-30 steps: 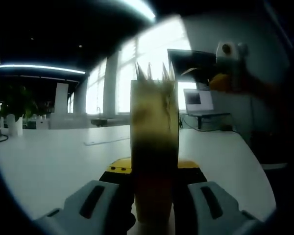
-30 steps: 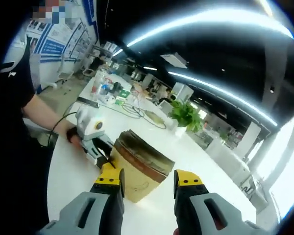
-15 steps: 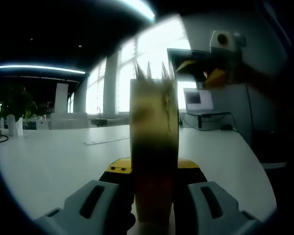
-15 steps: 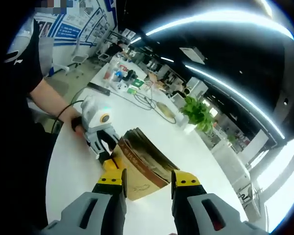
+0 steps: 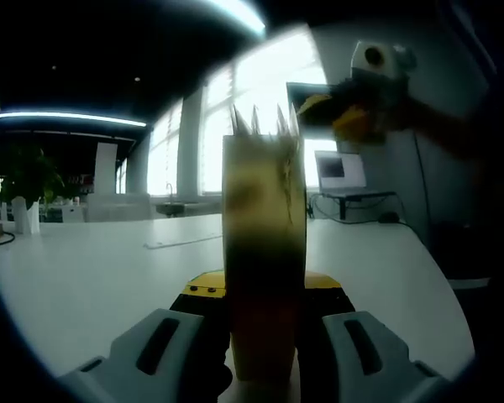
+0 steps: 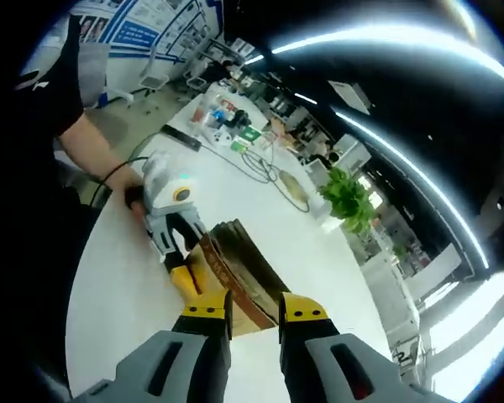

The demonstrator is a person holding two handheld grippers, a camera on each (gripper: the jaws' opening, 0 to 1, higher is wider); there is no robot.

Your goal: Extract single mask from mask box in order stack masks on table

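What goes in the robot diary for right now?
left gripper: shut on box | right gripper: open, above box | table: no mask out yet

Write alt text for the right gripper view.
The right gripper, jaws slightly apart, hovers above a brown mask box standing on a white table. The left gripper clamps the box from the far side, held by a person's hand.
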